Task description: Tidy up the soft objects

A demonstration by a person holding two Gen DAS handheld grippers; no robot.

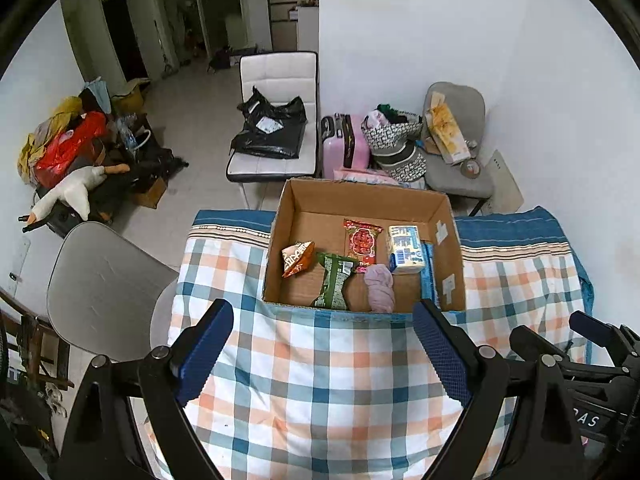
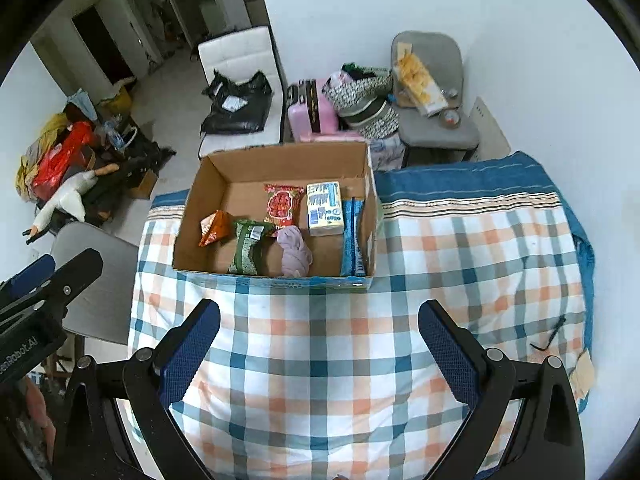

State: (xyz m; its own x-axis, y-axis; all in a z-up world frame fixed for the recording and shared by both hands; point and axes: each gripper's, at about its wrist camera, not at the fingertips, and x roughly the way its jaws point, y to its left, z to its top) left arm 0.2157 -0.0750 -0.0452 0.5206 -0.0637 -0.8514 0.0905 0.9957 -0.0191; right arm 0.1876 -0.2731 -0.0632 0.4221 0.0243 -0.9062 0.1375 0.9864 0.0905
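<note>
I hold both tongs spread wide and empty over the checked surface (image 1: 320, 380): left tongs (image 1: 322, 344), right tongs (image 2: 318, 340). The cardboard box (image 1: 280, 240) sits ahead (snack packets, a tissue pack inside), with the lilac soft bundle (image 1: 381, 287) near its front wall.

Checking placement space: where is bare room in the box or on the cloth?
Free: cardboard box floor along its far wall and its left near corner; checked cloth between box and both open grippers. Crowded: middle to right, around green packet, lilac cloth bundle, tissue pack.
</note>
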